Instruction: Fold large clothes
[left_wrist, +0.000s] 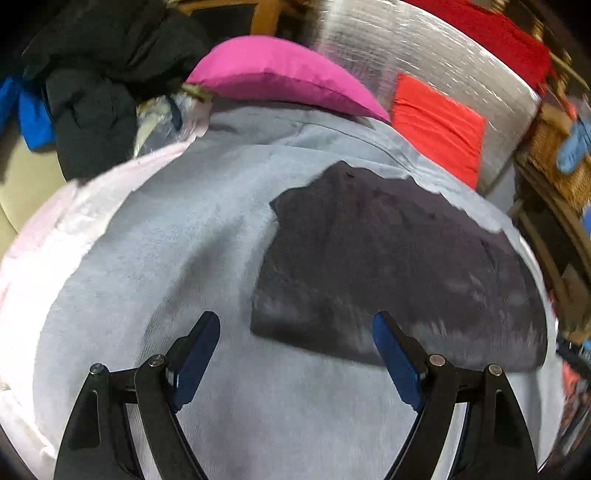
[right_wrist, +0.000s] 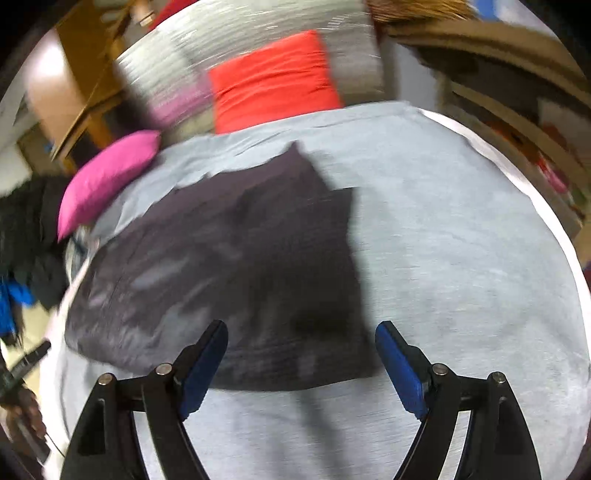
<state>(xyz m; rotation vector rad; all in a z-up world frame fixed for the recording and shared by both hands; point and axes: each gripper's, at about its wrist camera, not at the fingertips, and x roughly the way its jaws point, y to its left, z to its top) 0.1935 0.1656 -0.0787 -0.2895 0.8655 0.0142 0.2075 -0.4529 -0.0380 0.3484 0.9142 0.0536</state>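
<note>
The left hand-held gripper (left_wrist: 295, 360) hangs with its blue pads spread wide and nothing between them, above the grey bed cover (left_wrist: 166, 258). The right hand-held gripper (right_wrist: 301, 363) is just as wide open and empty, poised over the near edge of the dark garment (right_wrist: 240, 266).

That garment lies flat on the cover in a rough rectangle, apparently already folded at least once (blur hides its seams), with one corner peaking on its far side. It looks like soft, light fabric that will sag and drape when lifted, so a pinch at a single point would probably let the rest droop. The best holds are, I judge, the two near corners, one per gripper, pads closing on all layers together.

Beyond it lie a pink cushion (left_wrist: 280, 74) and a red cushion (left_wrist: 436, 129) at the far edge, and a heap of dark clothes (left_wrist: 103, 81) at far left.
</note>
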